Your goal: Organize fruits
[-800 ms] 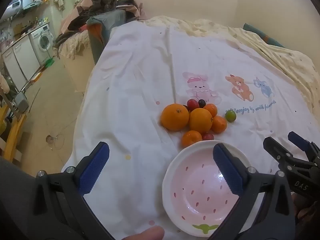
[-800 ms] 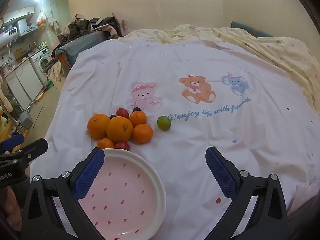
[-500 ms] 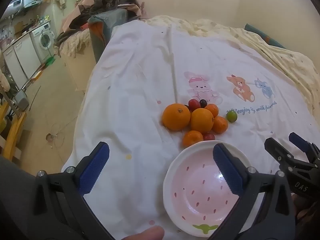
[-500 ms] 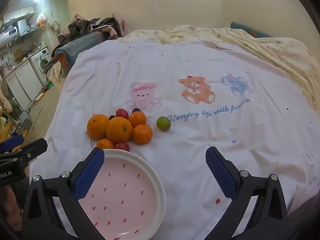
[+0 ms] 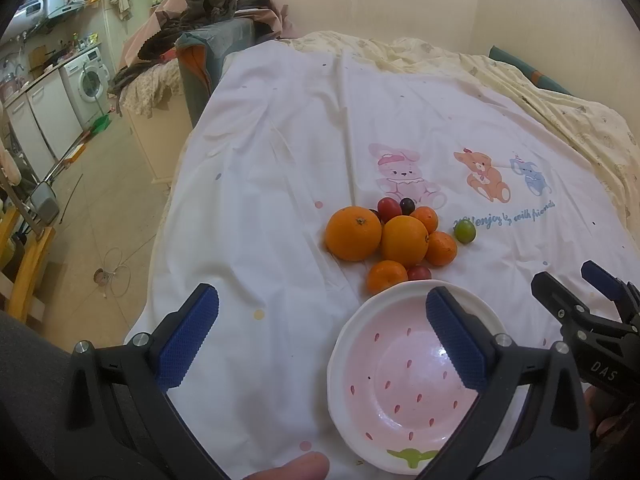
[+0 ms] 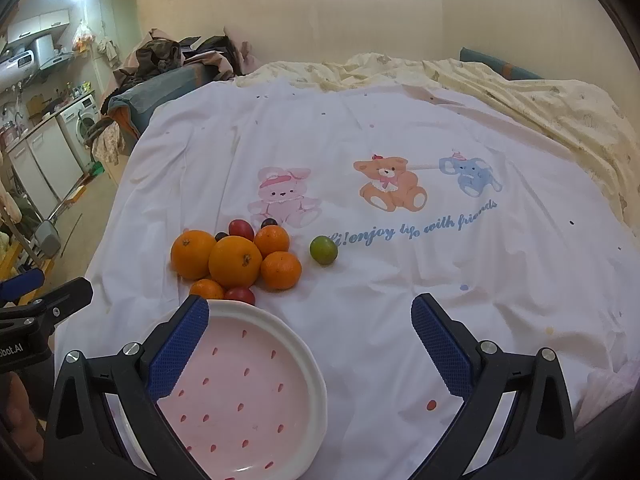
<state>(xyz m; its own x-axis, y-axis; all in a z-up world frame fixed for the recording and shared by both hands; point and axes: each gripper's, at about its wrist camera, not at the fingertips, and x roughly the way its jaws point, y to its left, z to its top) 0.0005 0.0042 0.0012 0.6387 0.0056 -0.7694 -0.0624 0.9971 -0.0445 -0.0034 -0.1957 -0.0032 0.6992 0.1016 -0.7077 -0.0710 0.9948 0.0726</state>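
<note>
Currently on white bedsheet (image 6: 400, 300): strawberry-print bowl (image 6: 312, 364) near the front edge, empty. Fruit cluster (image 6: 236, 260) just beyond its rim, oranges touching; green fruit (image 6: 323, 250) slightly apart to the right. Bare sheet lies right of the bowl and beyond the fruit. Left gripper (image 5: 320, 340) and right gripper (image 6: 308, 344): both spread wide, grasping nothing, above the bowl. Sheet's left edge drops to the floor (image 5: 100, 200); washing machine (image 5: 90, 78) beyond.

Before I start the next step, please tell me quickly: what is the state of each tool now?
Left tool: open, holding nothing, above the sheet.
Right tool: open, holding nothing.
</note>
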